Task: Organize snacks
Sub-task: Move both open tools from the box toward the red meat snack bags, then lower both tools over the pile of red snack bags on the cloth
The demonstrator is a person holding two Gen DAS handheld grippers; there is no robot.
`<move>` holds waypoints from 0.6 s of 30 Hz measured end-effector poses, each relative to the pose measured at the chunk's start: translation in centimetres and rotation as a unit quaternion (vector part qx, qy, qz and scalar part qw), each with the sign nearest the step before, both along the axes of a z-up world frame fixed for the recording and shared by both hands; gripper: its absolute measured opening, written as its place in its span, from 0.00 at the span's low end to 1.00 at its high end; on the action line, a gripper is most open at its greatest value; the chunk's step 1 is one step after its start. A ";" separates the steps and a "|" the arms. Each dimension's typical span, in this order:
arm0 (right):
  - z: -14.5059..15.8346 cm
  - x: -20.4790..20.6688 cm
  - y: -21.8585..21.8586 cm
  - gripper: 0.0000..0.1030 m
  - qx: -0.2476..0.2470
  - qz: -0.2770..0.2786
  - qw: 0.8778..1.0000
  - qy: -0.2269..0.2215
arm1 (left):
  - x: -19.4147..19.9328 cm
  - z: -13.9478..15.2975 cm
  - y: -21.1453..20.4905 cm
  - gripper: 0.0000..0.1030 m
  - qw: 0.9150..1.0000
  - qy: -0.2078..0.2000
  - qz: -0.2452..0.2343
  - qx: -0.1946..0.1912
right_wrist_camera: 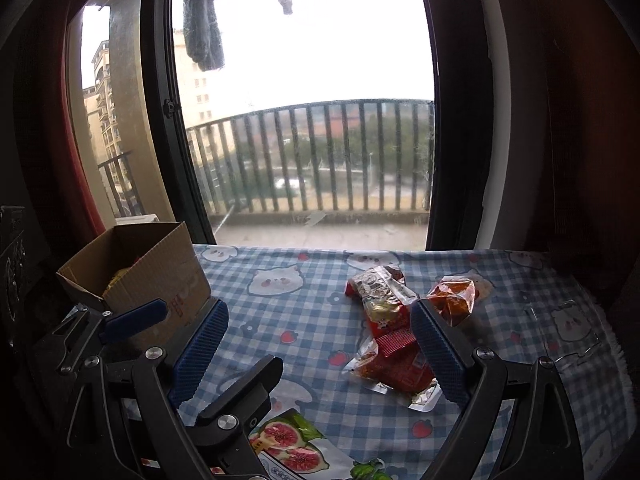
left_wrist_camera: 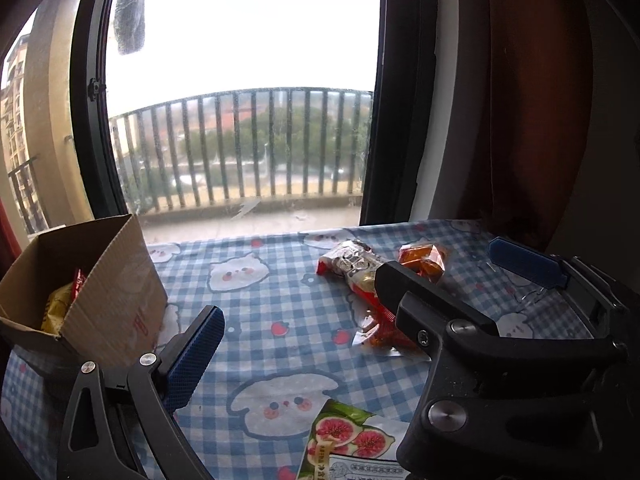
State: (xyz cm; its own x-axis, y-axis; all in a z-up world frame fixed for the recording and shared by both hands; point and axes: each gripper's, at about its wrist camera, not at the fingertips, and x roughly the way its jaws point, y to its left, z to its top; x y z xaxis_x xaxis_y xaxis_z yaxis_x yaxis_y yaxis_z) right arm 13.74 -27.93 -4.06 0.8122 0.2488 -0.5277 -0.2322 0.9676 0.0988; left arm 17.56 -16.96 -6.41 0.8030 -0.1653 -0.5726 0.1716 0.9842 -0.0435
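Both ribbed-padded grippers, left gripper [left_wrist_camera: 304,344] and right gripper [right_wrist_camera: 320,344], gape empty above crinkly foil snack packets [right_wrist_camera: 386,336], seemingly untouched.

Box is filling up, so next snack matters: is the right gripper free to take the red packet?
Probably yes: the right gripper is open, holds nothing, and the red packet lies uncovered just ahead.

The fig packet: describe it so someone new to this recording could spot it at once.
Start at the cardboard box on the left of the blue checked tablecloth, then come to the cloth's near edge. The fig packet lies flat there, alone among the snacks in showing cut pink figs on white and green; the others are red or orange.
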 end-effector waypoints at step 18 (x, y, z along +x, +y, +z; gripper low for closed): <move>-7.0 6.6 -6.8 0.91 0.011 -0.033 0.998 0.057 | 8.1 -6.9 -6.8 0.97 0.995 0.080 -0.060 0.014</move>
